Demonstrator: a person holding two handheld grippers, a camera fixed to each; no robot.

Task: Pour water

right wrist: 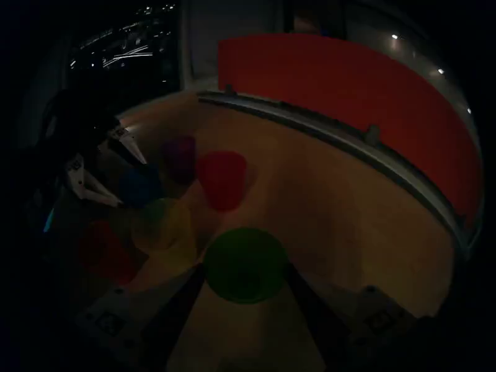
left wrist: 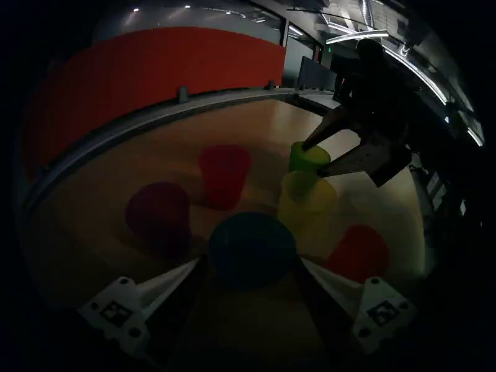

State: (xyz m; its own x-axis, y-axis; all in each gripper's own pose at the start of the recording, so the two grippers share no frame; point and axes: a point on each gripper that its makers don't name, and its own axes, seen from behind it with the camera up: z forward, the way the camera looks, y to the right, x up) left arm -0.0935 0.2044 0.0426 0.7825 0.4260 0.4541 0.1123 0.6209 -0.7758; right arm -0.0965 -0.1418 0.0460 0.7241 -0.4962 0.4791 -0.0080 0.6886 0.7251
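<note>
The green cup [right wrist: 246,263] is held upright between the fingers of the right gripper [right wrist: 245,268], which are closed against its two sides. The blue cup [left wrist: 251,248] is clamped in the same way by the left gripper [left wrist: 250,260], one finger being pressed to each side of its wall. Both cups are found about the middle of the table [left wrist: 260,124], with the yellow cup [left wrist: 307,195] placed between them, just beside each. What the cups hold cannot be told in the dim light. A red cup [left wrist: 224,175] and a purple cup [left wrist: 158,214] are set upright nearer the table edge that is bordered by a grey rail [left wrist: 204,102]; the two are near each other but apart. Another red cup [left wrist: 359,251] is seen on the side of the yellow cup away from that edge, outside the left gripper's finger. Behind the rail a red panel [left wrist: 167,62] is mounted along the table's length.
</note>
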